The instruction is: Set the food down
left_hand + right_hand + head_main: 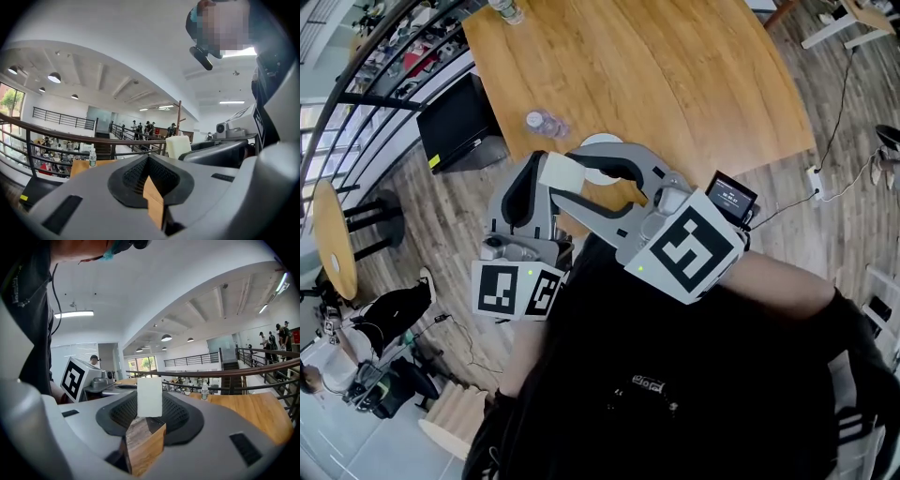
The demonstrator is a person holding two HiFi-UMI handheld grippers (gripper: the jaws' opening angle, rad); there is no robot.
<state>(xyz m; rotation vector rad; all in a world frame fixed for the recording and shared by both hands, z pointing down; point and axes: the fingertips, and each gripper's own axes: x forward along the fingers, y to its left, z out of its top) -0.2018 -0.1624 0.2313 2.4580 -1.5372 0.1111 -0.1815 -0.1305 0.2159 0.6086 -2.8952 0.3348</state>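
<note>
My right gripper (150, 401) clamps the pale cream rectangular food block (149, 396) over the near part of the curved wooden table (675, 84). My left gripper (149, 160), alongside with jaws together, carries nothing.

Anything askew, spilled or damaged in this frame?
Nothing stands out. The right gripper holds a pale rectangular block upright and square between its jaws. A plastic bottle stands upright on the wooden table, with no spill visible.
</note>
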